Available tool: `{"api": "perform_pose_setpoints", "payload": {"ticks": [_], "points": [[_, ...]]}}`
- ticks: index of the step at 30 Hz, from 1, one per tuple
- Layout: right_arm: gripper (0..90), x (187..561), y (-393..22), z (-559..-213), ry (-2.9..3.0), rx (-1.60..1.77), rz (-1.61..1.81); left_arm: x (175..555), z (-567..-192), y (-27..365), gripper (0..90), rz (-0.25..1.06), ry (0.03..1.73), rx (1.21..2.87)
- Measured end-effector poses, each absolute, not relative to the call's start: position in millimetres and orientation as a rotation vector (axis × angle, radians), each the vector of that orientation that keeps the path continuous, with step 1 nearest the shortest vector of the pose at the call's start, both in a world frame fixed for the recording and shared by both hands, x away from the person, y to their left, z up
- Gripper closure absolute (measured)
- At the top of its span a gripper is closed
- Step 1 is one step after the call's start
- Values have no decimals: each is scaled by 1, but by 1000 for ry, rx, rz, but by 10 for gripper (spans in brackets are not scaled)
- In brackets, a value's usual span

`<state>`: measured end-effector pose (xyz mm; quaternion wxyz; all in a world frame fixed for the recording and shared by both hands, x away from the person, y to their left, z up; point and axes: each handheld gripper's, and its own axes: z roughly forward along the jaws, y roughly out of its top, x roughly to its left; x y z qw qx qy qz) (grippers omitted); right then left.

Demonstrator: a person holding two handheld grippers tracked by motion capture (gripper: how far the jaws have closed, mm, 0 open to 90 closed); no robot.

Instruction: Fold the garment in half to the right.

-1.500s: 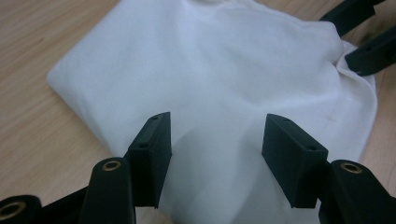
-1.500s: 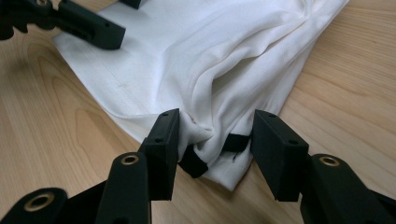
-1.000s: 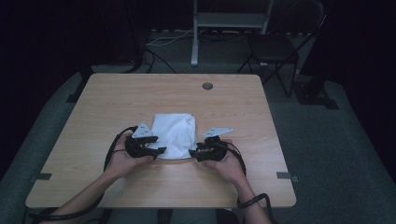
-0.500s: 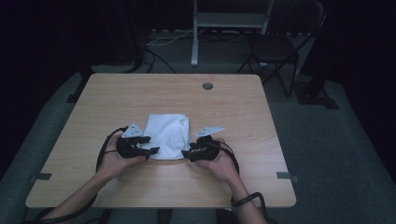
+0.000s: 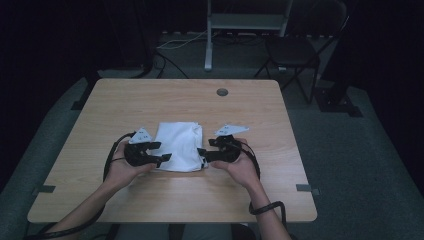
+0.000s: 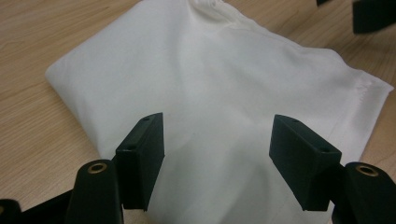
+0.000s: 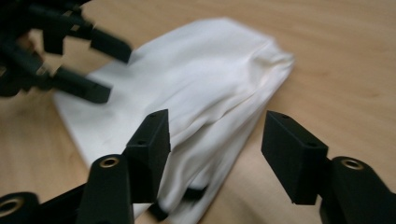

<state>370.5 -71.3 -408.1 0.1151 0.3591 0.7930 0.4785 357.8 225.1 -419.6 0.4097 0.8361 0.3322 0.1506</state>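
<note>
Left gripper [image 5: 162, 151]: the jaws stand apart with a wide gap, and they have just been opening. In the left gripper view the two black pads [image 6: 142, 158] hang over the folded white cloth [image 6: 219, 102], with the fabric showing in the gap between them; neither pad presses on it.

Right gripper [image 5: 201, 154]: the jaws also stand apart and have just been opening. In the right gripper view the left pad [image 7: 149, 154] lies over the near edge of the cloth, the right pad over bare wood. Nothing is clamped. The left gripper appears blurred in the upper left of that frame.

Cloth: in the high view it lies in the lower centre of the frame, on the near half of the wooden table [image 5: 150, 100], directly between the two grippers. It is a soft, matte white fabric folded into a rough rectangle of several layers. The upper face is mostly smooth; a stitched hem runs along one edge, and gathered wrinkles bunch at the far end. A small dark patch shows at its lower edge in the right gripper view; what it is cannot be told.

Table: light wood-grain surface, rectangular, rounded corners, with a round dark cap [image 5: 222, 92] near its far edge.
</note>
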Motion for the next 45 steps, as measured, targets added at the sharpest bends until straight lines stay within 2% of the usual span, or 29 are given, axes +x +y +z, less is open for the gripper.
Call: {"api": "perform_pose_setpoints", "payload": {"ticks": [12, 31, 45], "points": [[410, 410, -56, -412, 2279, 1099, 1316, 359, -416, 226, 355, 389, 828, 2101], [416, 439, -37, -418, 2264, 1110, 1295, 360, -415, 226, 352, 390, 823, 2108], [589, 449, -31, -431, 2305, 1100, 1248, 361, -417, 226, 352, 387, 822, 2112]]}}
